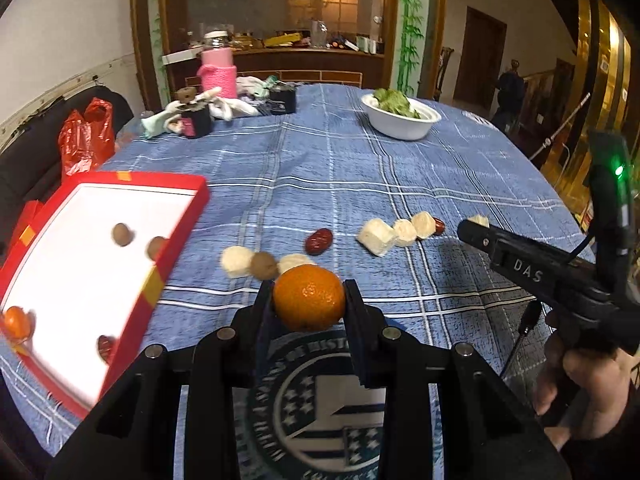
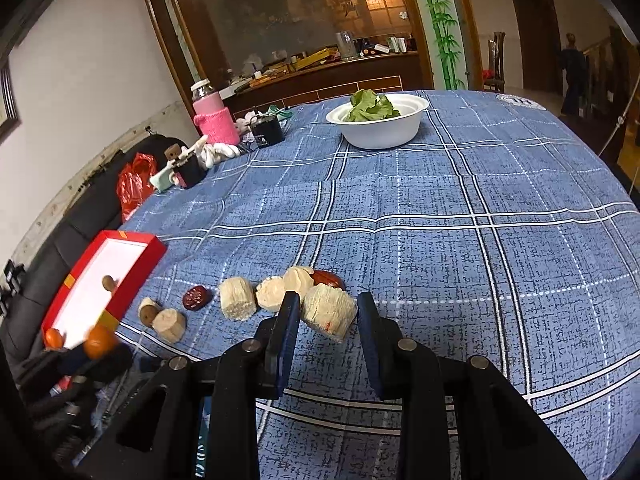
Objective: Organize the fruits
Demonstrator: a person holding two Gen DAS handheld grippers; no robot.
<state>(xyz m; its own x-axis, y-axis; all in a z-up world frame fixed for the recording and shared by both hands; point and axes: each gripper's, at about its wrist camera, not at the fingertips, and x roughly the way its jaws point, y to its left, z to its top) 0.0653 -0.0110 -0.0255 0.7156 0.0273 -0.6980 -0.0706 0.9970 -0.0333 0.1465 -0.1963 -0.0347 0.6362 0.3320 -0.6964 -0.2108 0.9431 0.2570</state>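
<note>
Gripping a round, dimpled orange mandarin [image 1: 309,297], left gripper [image 1: 309,300] fingers clamp it just right of the red-rimmed white cardboard tray [image 1: 176,240]. Right gripper [image 2: 328,312], lettered "DAS", fingers apart around a pale fibrous cylindrical chunk [image 2: 329,311], well right of the tray, on the blue plaid cloth surface [image 2: 440,240].

"DAS" on right gripper [image 1: 474,230] body; tablecloth emblem [image 1: 320,400] text mostly unreadable.

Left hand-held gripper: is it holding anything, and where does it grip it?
Yes: an orange, pinched at its two sides between the fingers, lifted above the tablecloth.
</note>
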